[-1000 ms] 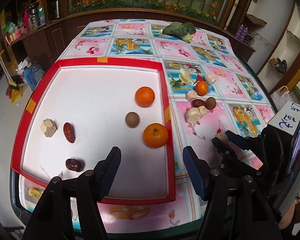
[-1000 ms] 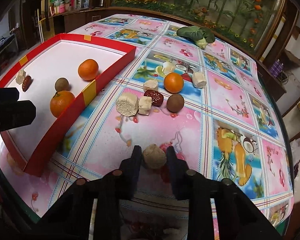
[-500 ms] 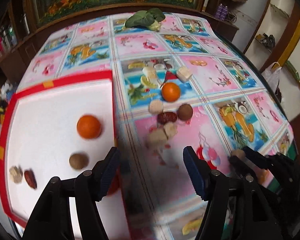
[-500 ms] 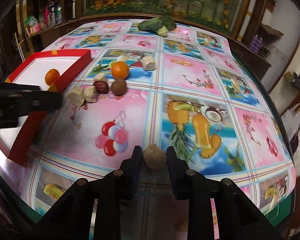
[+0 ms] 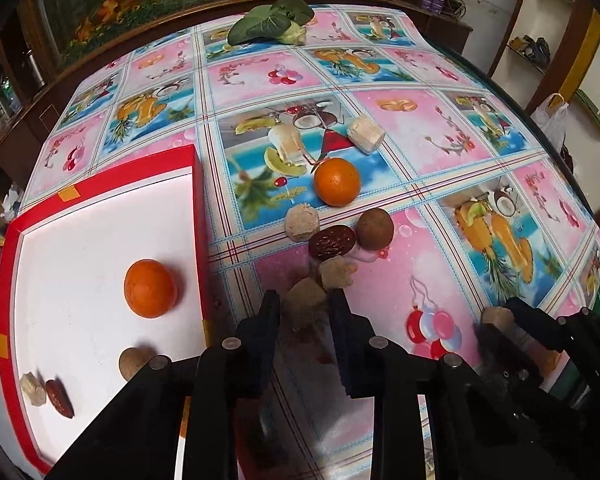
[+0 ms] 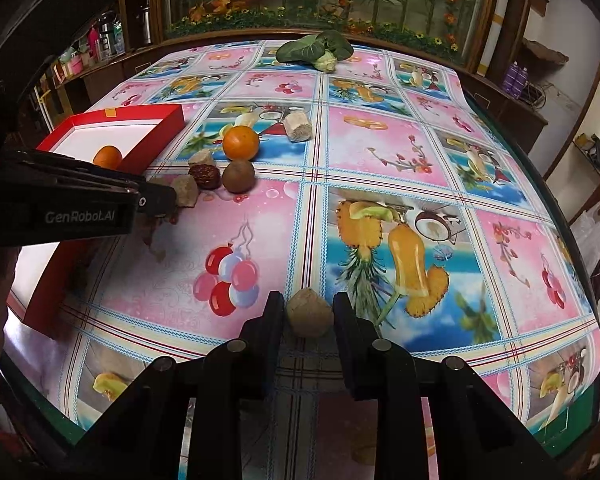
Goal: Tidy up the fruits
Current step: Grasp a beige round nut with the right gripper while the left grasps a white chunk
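Note:
My left gripper (image 5: 303, 312) is shut on a beige chunk (image 5: 306, 303) at the near end of a cluster on the tablecloth. Behind it lie another beige chunk (image 5: 336, 272), a red date (image 5: 332, 242), a brown round fruit (image 5: 375, 228), a round beige piece (image 5: 302, 223) and an orange (image 5: 337, 181). My right gripper (image 6: 308, 316) is shut on a beige lump (image 6: 309, 312) above the cloth's front part; it also shows in the left wrist view (image 5: 496, 318). The red-rimmed white tray (image 5: 200, 216) at left holds an orange (image 5: 150, 288), a brown fruit (image 5: 134, 362), a beige piece (image 5: 32, 388) and a date (image 5: 59, 398).
A beige cylinder piece (image 5: 366, 135) lies behind the orange. A leafy green vegetable (image 5: 272, 24) lies at the table's far edge. The left gripper's body (image 6: 80, 204) crosses the left of the right wrist view. A white plastic bag (image 6: 594, 232) hangs off the right edge.
My left gripper moved right from over the tray to the cluster and closed on the nearest beige chunk. My right gripper swung right, still gripping the beige lump.

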### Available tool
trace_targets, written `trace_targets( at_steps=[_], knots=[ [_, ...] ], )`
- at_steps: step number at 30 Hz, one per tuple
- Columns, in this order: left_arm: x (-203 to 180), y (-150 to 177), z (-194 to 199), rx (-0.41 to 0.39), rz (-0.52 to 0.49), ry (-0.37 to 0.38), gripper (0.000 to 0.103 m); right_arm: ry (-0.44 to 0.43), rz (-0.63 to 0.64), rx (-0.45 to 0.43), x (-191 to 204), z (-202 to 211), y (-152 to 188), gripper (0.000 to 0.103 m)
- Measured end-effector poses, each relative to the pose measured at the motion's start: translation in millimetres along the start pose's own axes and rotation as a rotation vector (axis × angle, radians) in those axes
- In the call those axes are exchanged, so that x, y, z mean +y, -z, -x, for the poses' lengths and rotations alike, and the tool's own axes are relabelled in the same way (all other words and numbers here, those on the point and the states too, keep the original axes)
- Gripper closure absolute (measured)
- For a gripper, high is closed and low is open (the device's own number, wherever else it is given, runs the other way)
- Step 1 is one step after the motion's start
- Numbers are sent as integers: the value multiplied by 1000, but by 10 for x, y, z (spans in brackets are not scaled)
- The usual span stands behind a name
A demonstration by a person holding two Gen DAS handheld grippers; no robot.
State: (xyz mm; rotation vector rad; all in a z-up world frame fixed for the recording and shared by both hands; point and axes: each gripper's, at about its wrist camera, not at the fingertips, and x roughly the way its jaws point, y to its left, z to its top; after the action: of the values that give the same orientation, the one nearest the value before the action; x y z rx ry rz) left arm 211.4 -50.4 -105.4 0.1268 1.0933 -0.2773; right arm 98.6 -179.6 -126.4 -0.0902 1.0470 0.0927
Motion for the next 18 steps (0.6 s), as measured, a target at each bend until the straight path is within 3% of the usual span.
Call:
trace_targets(
  at_steps=[8, 12, 18],
  knots=[
    [57, 260, 238, -12, 31, 44, 79, 2, 1, 3, 13, -7, 13, 77],
    [158, 412, 458, -25, 95, 109, 79, 6, 3, 4, 18, -4, 13, 77],
    [630, 680, 1062, -149, 220, 106, 79, 17, 17, -4, 53, 35, -55, 77]
  ],
)
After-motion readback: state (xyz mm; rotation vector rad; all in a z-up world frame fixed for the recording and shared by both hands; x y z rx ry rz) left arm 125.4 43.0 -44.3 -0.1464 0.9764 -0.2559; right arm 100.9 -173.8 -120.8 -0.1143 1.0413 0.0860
